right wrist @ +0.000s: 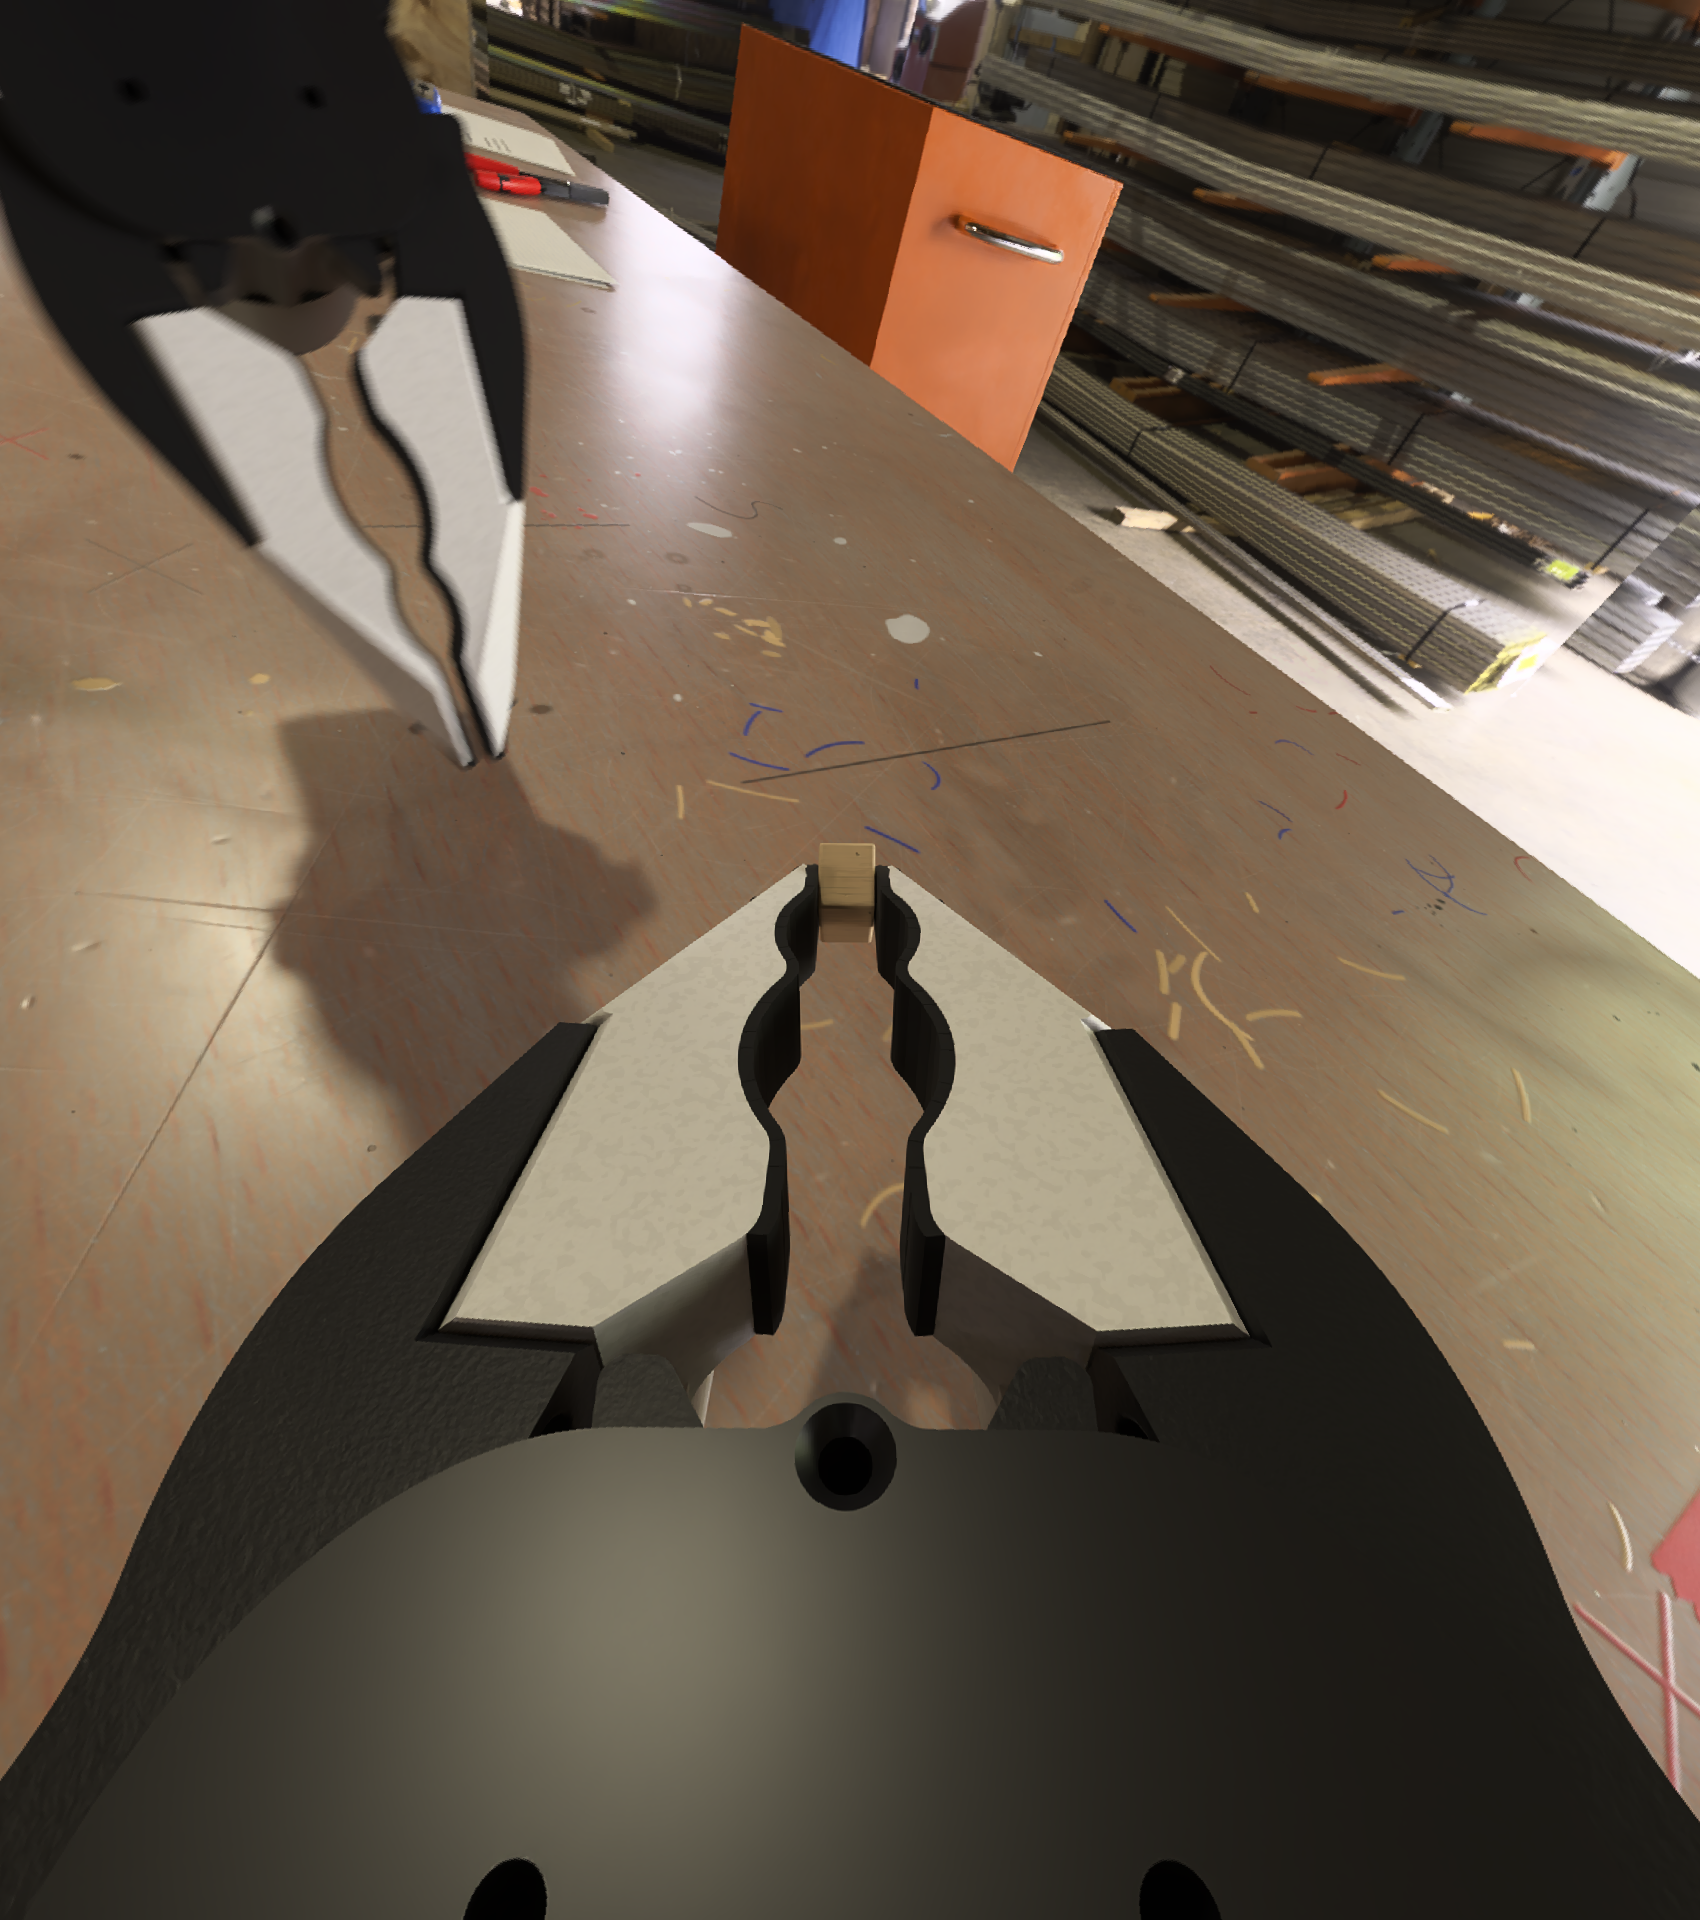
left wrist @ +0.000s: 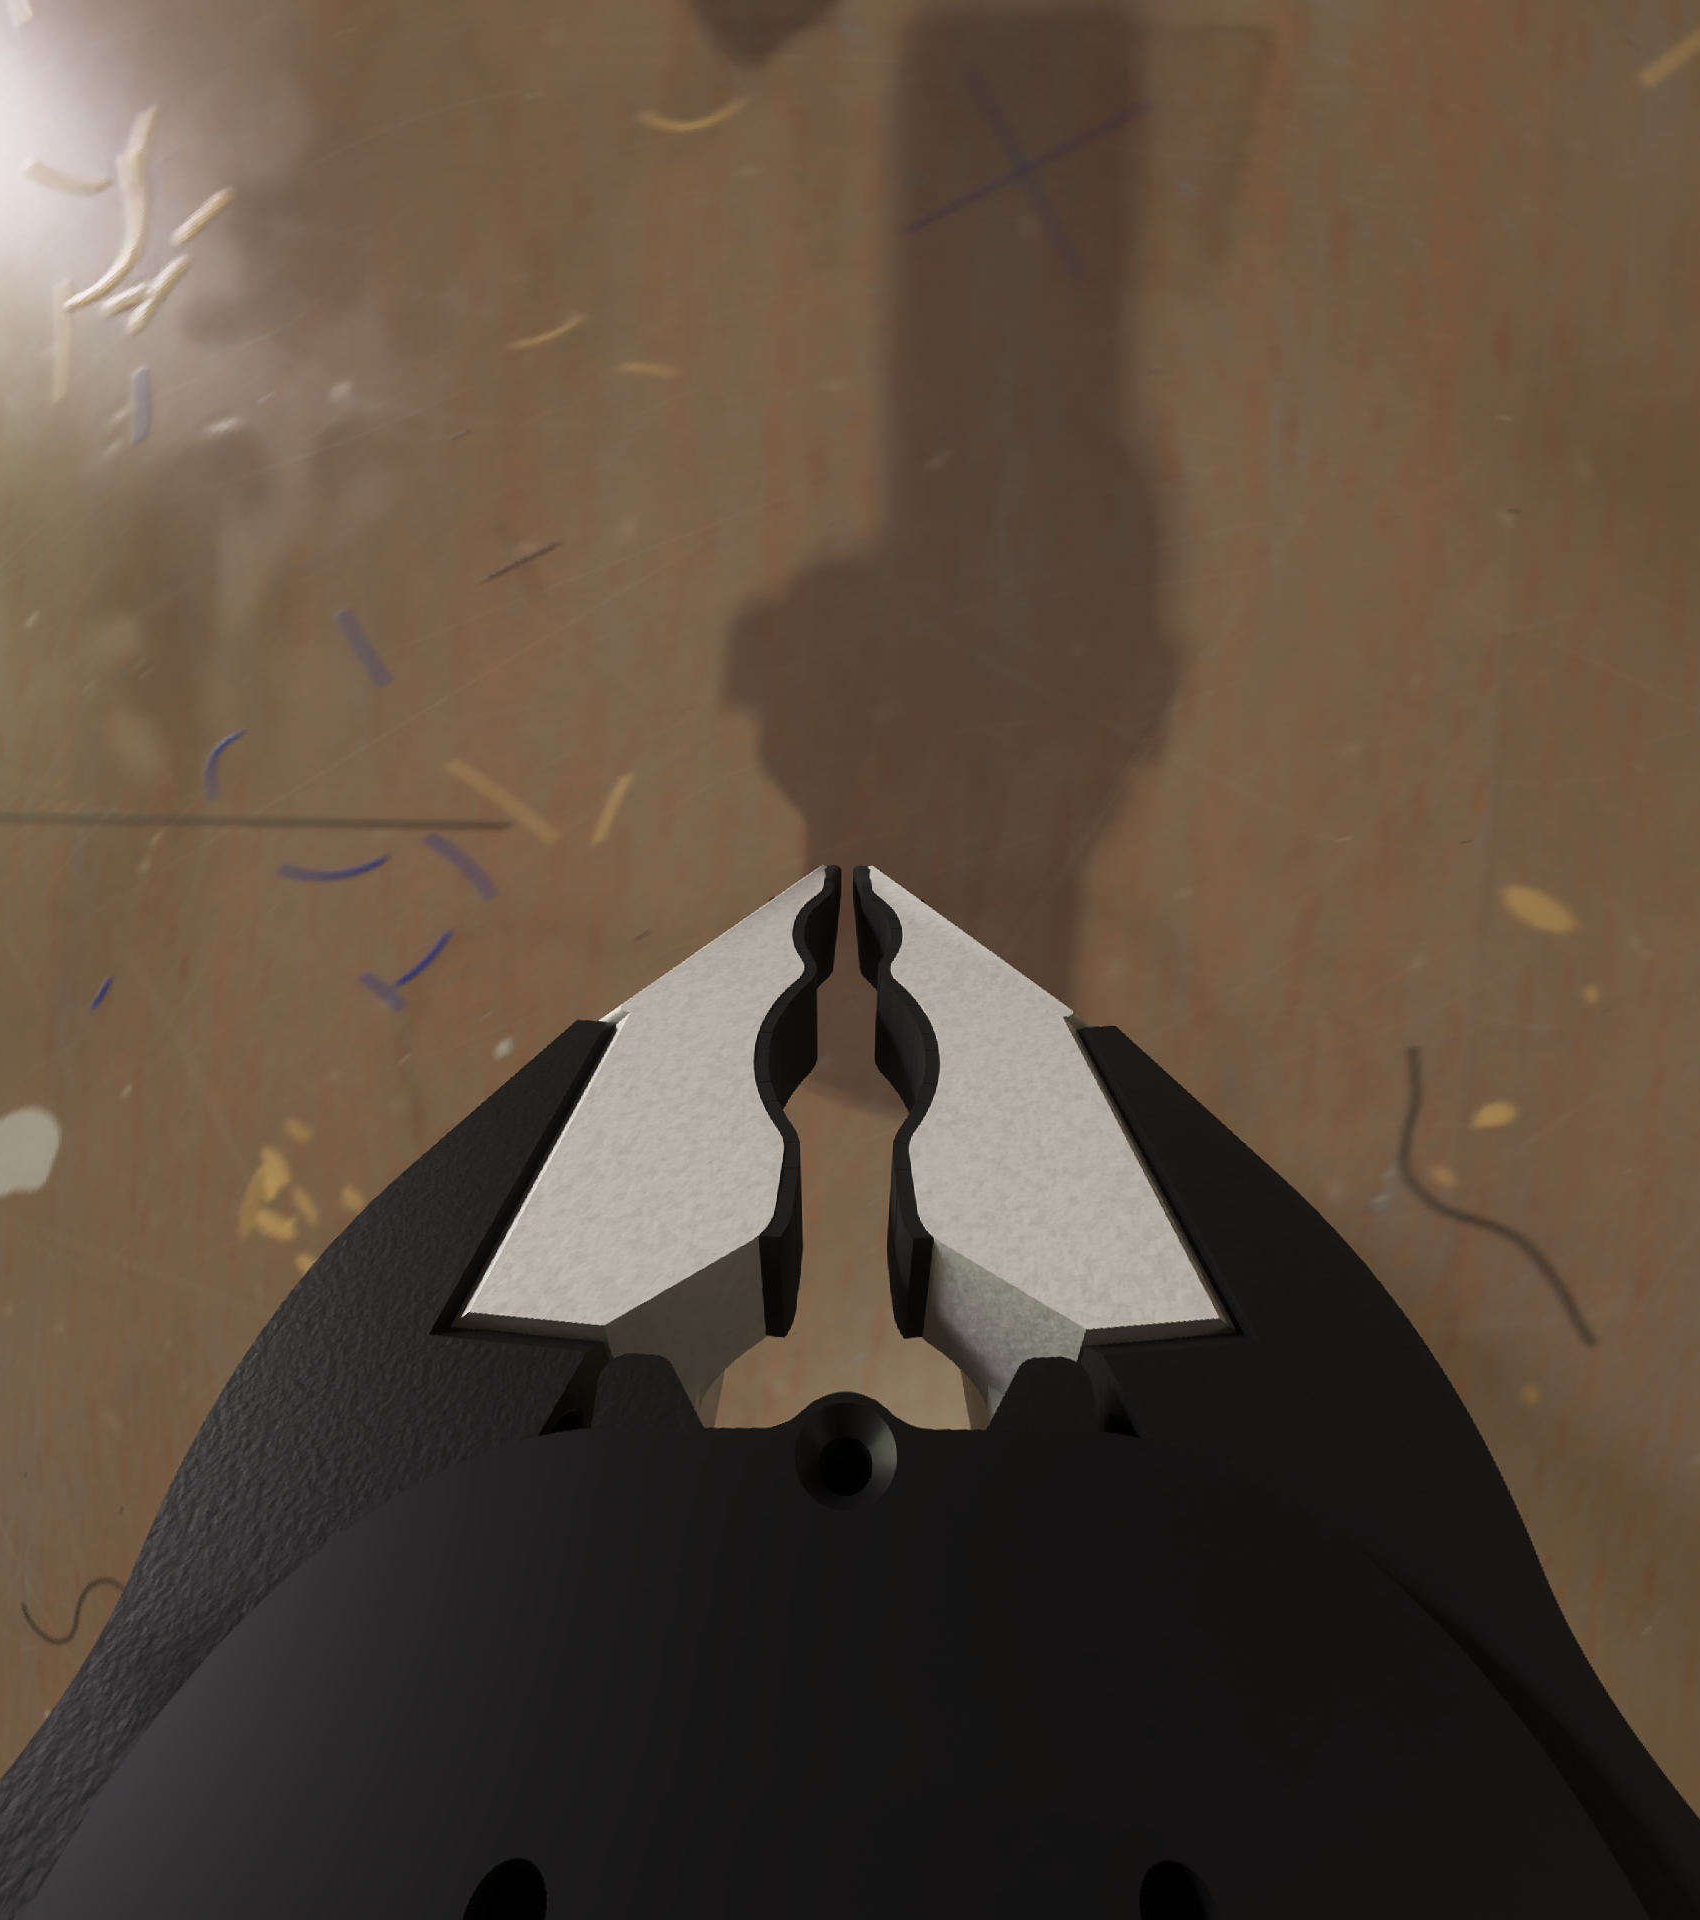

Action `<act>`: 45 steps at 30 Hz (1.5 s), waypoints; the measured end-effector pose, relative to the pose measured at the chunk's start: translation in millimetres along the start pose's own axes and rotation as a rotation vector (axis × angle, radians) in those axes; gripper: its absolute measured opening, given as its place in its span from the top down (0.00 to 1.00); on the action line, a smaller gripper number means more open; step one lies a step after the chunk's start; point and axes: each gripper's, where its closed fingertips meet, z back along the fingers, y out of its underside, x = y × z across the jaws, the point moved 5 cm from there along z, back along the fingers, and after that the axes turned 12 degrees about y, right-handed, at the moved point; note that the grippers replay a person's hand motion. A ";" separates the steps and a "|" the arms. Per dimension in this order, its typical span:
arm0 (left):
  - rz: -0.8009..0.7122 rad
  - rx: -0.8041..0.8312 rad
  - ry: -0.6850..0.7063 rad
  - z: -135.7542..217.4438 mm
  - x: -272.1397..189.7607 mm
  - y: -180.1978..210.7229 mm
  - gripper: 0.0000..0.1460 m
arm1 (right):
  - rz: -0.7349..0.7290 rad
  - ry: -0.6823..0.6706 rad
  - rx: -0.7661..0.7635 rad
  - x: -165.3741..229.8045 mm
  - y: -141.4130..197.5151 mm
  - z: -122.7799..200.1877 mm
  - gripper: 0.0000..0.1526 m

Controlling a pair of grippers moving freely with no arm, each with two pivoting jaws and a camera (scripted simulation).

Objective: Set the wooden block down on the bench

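Pale wooden block (right wrist: 847,881) pinched between tips of right gripper (right wrist: 846,883), above scuffed brown bench (right wrist: 1033,665); contact with bench unclear. Left gripper (left wrist: 847,871) tips nearly together, holding nothing, pointed down at bench beside its own shadow. Orange cabinet (right wrist: 913,223) beyond bench's far edge.

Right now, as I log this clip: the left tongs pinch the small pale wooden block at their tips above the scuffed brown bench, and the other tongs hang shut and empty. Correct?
Not quite: it is the right tongs that pinch the small pale wooden block at their tips above the scuffed brown bench, as the right wrist view shows. The left tongs hang shut and empty.
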 end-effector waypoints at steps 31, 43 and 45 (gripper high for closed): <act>0.234 -0.277 -0.214 -12.5 -62.5 2.6 0.88 | 0.093 -0.022 0.053 10.6 4.6 -5.6 0.94; 0.039 0.012 -0.179 -22.0 -48.9 -21.8 0.88 | 0.084 -0.022 0.045 9.6 3.7 -5.0 0.94; 0.061 0.009 -0.144 -24.9 -45.4 -25.2 0.89 | 0.078 -0.021 0.036 9.0 3.0 -4.1 0.94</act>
